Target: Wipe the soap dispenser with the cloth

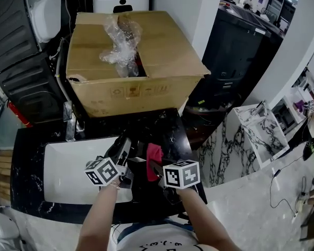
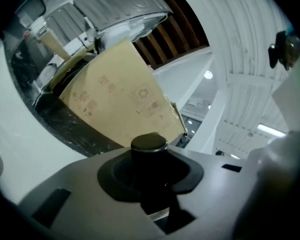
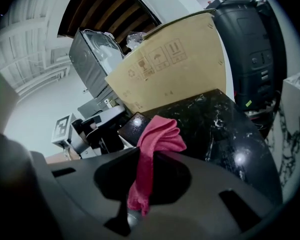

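In the head view my two grippers meet over the black counter, just right of the sink. My left gripper [image 1: 126, 151] is shut on the dark, glossy soap dispenser [image 1: 138, 160]. The left gripper view shows the dispenser's round black cap [image 2: 149, 145] sitting between the jaws of my left gripper [image 2: 150, 184]. My right gripper [image 1: 158, 172] is shut on a red cloth [image 1: 154, 158]. In the right gripper view the cloth [image 3: 157, 134] hangs bunched from my right gripper [image 3: 140, 194], close beside the dispenser [image 3: 132, 128]. Whether cloth and dispenser touch is unclear.
A big open cardboard box [image 1: 146, 82] with crumpled plastic wrap [image 1: 120, 43] stands at the back of the black marble counter [image 1: 170, 127]. The white sink [image 1: 68, 166] and its faucet [image 1: 69, 122] lie to the left. The counter ends at the right, above the pale floor.
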Demonstrator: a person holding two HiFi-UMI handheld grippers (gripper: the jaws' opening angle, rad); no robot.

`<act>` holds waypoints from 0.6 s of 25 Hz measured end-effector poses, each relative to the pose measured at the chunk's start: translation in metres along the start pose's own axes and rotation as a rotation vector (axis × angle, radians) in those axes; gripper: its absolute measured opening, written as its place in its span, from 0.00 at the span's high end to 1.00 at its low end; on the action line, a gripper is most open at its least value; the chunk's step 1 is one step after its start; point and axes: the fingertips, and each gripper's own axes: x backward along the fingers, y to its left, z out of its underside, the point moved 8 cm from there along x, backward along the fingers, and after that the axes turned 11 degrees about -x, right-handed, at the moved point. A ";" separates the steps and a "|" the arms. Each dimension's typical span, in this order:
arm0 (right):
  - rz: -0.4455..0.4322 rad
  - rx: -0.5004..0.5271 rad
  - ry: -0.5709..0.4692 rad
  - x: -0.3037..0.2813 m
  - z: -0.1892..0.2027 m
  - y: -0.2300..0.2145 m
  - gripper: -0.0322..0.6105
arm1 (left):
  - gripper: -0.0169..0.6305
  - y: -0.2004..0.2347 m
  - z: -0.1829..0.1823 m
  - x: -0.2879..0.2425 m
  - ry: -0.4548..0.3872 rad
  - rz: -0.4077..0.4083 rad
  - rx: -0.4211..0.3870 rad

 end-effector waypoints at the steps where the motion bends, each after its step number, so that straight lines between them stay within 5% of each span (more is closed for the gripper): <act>1: 0.001 -0.002 -0.003 0.002 -0.001 -0.002 0.87 | 0.80 -0.006 -0.002 -0.001 0.022 0.008 -0.042; 4: -0.029 -0.027 -0.065 0.014 -0.009 -0.004 0.87 | 0.81 -0.013 -0.012 -0.004 0.061 0.035 -0.030; 9: -0.122 -0.090 -0.273 0.045 -0.035 -0.011 0.87 | 0.81 -0.006 -0.039 0.001 -0.026 0.102 0.348; 15: -0.196 0.119 -0.325 0.038 -0.051 0.009 0.87 | 0.81 -0.020 -0.056 0.006 -0.030 0.207 0.590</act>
